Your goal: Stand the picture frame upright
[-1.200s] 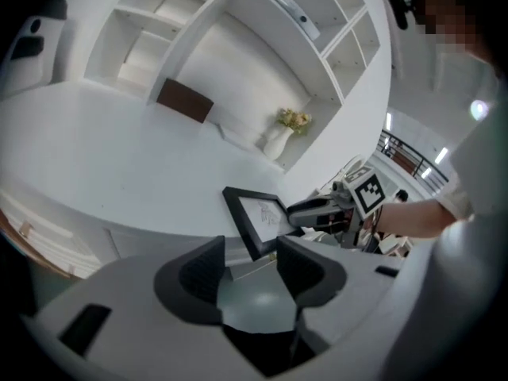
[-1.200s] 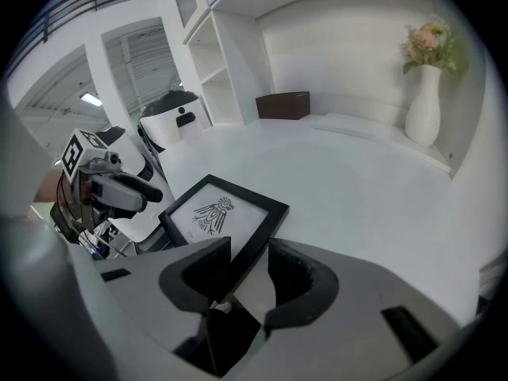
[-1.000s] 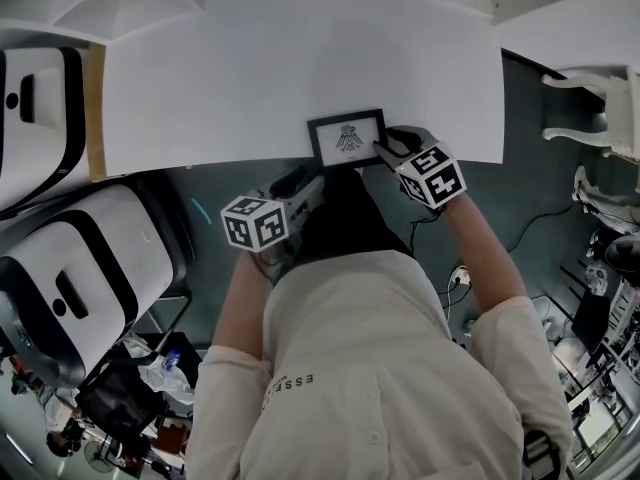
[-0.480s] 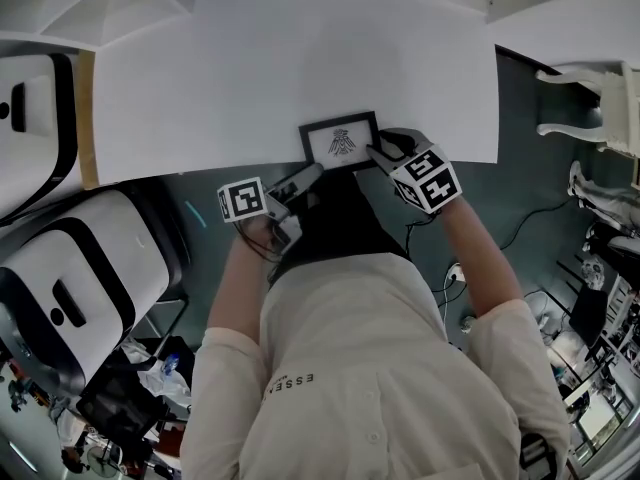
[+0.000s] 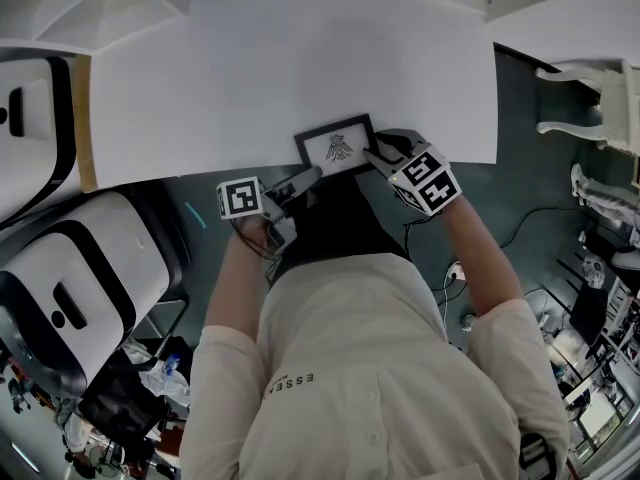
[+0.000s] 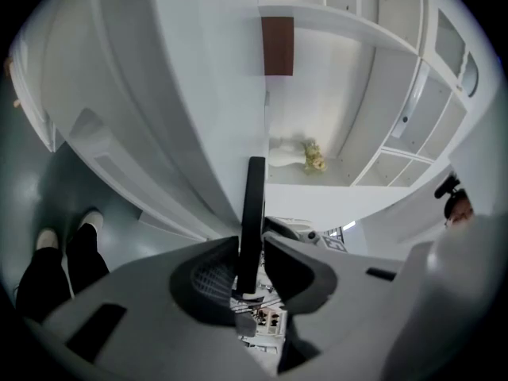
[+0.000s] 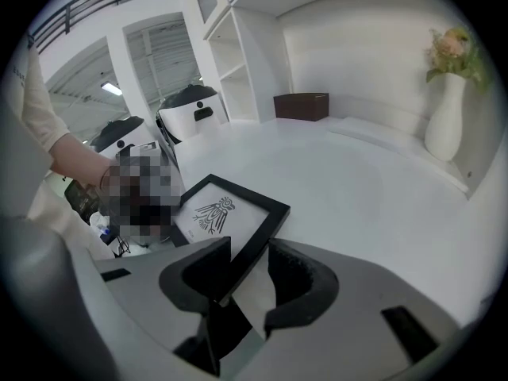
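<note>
The black picture frame [image 5: 336, 146] with a bird drawing lies at the near edge of the white table [image 5: 300, 58], slightly raised and skewed. My right gripper [image 5: 378, 153] is shut on the frame's right corner, which runs between its jaws in the right gripper view [image 7: 248, 272], with the picture frame [image 7: 222, 213] beyond. My left gripper [image 5: 305, 176] is at the frame's lower left corner. In the left gripper view a thin black edge of the frame [image 6: 254, 213] stands upright between the jaws of the left gripper [image 6: 252, 264]. These have just been closing and now hold it.
Two white and black machines [image 5: 60, 298] [image 5: 30, 108] stand left of the table. A white chair [image 5: 590, 98] is at the right. A vase with flowers [image 7: 444, 117] and a brown box [image 7: 300, 105] sit at the table's far side. Cables lie on the floor.
The left gripper rolled, moved in to the frame's lower left corner and closed on its edge. The frame turned slightly on the table edge. The right gripper kept its hold.
</note>
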Motion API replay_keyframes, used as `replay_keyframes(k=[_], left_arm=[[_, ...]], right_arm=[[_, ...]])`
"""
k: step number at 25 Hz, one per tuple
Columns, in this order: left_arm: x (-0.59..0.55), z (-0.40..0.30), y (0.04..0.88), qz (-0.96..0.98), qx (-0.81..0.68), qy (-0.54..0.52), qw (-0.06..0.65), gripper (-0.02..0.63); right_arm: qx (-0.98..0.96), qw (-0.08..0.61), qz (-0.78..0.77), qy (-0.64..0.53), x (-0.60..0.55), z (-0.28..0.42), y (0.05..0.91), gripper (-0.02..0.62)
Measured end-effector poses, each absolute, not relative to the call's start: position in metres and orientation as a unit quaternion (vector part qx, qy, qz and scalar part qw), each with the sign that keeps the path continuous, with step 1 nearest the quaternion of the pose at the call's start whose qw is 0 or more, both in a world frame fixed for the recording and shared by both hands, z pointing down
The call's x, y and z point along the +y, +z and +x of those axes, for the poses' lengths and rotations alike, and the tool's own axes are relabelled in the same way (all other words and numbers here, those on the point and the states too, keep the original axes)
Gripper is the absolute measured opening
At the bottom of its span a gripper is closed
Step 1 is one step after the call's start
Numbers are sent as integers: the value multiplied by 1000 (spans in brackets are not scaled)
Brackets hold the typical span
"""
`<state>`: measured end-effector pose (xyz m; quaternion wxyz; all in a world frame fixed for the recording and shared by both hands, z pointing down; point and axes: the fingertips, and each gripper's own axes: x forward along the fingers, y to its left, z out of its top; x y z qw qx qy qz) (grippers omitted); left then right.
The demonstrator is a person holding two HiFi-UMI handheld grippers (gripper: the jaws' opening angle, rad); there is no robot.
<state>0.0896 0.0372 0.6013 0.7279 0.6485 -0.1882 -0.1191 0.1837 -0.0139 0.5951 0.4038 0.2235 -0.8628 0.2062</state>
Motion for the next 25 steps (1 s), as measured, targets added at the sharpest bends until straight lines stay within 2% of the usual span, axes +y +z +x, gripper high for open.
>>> replay_keyframes(k=[8,19,22,25], left_arm=[[41,93,600,666,-179,-106,717,74],[38,90,585,680,-196,-99,699,72],[33,88,582,699,-198,-90,682,72],[29,88,574,708,-191,-83,674,72]], right_arm=[[-865,407,207,209,-14,183,596,160],[-864,381,219,244,-20,188,593,181],[-872,345,218,271,-23,190,584,187],[-876,277,204,337,-27,191,572,223]])
